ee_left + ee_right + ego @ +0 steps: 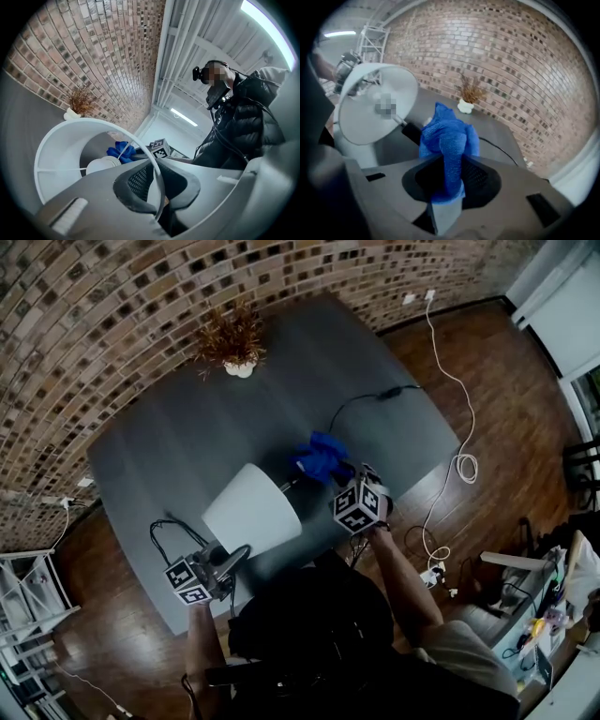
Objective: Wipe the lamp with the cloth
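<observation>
From where I stand, the lamp (pixel 251 510) is tipped on its side over the grey table (pixel 169 437), and the open mouth of its white cone shade (pixel 61 154) faces the left gripper (pixel 157 187). That gripper's jaws are pinched almost together on the shade's thin rim, which runs as a pale band up between the pads. Ahead of those jaws the shade's inside is plain white (thin wire spokes cross it, and a round white bulb (pixel 103 165) sits deep within). Past the shade shows the blue cloth (pixel 447 136). The right gripper (pixel 450 180) has its jaws clamped on a fold of that knitted cloth, and the rest is bunched just ahead of the tips. The lamp's black stem (pixel 410 132) lies just ahead and left of the right jaws, right against the cloth or nearly so. The shade's smooth white outside is further left.
</observation>
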